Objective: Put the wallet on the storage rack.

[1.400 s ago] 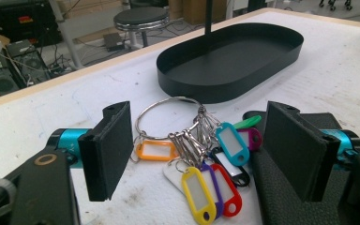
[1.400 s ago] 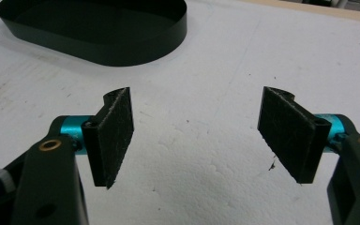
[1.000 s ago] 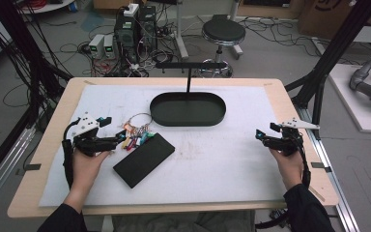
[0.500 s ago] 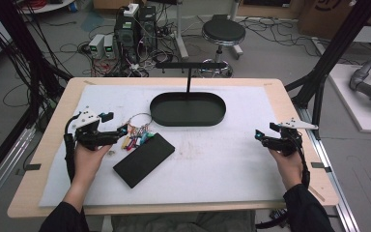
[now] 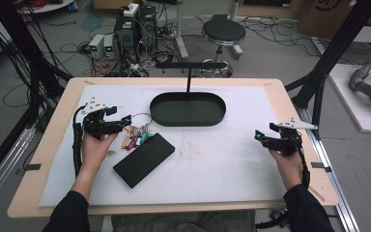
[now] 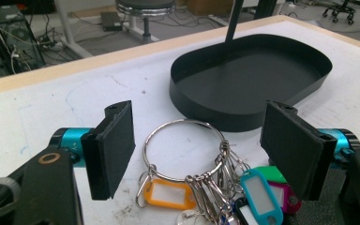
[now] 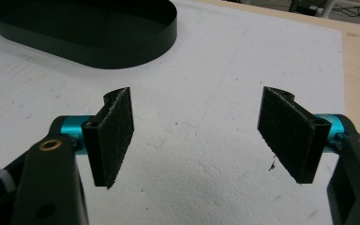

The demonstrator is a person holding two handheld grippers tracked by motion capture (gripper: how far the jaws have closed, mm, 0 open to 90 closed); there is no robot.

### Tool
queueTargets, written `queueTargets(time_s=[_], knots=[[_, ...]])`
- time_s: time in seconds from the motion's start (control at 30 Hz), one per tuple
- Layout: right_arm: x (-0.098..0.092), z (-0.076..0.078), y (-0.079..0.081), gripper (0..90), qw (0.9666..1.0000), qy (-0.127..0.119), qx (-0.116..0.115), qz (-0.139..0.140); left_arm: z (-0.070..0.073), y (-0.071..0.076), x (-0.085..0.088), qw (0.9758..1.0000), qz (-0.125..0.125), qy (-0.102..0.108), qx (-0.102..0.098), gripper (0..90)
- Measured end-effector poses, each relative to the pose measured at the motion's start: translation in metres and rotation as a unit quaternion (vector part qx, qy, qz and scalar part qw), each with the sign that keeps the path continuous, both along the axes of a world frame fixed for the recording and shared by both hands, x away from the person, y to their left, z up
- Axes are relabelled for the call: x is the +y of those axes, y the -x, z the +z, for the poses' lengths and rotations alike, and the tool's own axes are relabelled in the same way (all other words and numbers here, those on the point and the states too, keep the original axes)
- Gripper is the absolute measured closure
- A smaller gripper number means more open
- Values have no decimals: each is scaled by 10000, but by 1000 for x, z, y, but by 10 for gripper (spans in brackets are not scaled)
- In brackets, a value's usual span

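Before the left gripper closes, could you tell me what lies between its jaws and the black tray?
In the left gripper view, the key ring lies between the open left gripper jaws; beyond it, bare white mat reaches the black tray.

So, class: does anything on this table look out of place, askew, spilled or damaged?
Nothing stands out. The key ring with its coloured tags lies flat on the white mat between the open jaws of the left gripper, beside the black case. The black tray sits level.

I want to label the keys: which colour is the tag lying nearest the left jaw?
Orange tag with a white insert, clearest in the left gripper view.
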State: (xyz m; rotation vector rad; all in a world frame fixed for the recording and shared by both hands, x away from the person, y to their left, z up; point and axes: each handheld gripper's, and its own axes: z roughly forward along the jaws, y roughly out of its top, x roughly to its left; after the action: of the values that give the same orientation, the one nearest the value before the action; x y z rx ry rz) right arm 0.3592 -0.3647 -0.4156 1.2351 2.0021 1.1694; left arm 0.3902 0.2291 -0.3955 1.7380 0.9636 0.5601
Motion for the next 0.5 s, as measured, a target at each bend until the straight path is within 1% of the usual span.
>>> queueTargets(time_s=[0.07, 0.1, 0.13, 0.17, 0.2, 0.23, 0.27, 0.3, 0.33, 0.37, 0.4, 0.43, 0.47, 0.5], knots=[[0, 0, 0, 277, 10000, -1, -2, -5, -2, 0, 0, 9998, -93, -27, 172, 264], [-1, 0, 0, 277, 10000, 19, -7, -8, -5, 3, -1, 9996, -135, -31, 258, 264], [-1, 0, 1, 277, 10000, 7, 4, -11, -7, 7, -1, 9995, -127, -58, 278, 264], [-1, 1, 1, 277, 10000, 3, 4, -4, -7, 7, -1, 9995, -127, -58, 278, 264], [-1, 1, 1, 277, 10000, 3, 4, -4, -9, 11, -1, 9995, -134, -87, 289, 264], [-1, 1, 1, 277, 10000, 8, -37, 12, -9, 20, 0, 9992, -172, -134, 329, 264], [-1, 1, 1, 277, 10000, 8, -37, 12, -9, 20, 0, 9992, -172, -134, 329, 269], [0, 1, 0, 277, 10000, 0, -56, 13, -9, 32, 3, 9996, -141, -74, 213, 280], [1, 1, 0, 277, 10000, 2, -41, 12, -9, 32, 3, 9996, -141, -74, 213, 293], [1, 1, 0, 277, 10000, 2, -41, 12, -10, 38, 4, 9997, -132, -29, 180, 293], [1, 1, -1, 277, 10000, 15, -69, 22, -9, 43, 5, 9998, -108, -52, 187, 298], [3, 0, -2, 278, 10000, 27, -77, 17, -10, 54, 6, 9997, -67, -88, 204, 298], [4, 0, -2, 279, 9999, 41, -96, 21, -10, 54, 6, 9997, -67, -88, 204, 298], [4, 0, -2, 279, 9999, 41, -96, 21, -11, 59, 7, 9997, -60, -69, 216, 298]])
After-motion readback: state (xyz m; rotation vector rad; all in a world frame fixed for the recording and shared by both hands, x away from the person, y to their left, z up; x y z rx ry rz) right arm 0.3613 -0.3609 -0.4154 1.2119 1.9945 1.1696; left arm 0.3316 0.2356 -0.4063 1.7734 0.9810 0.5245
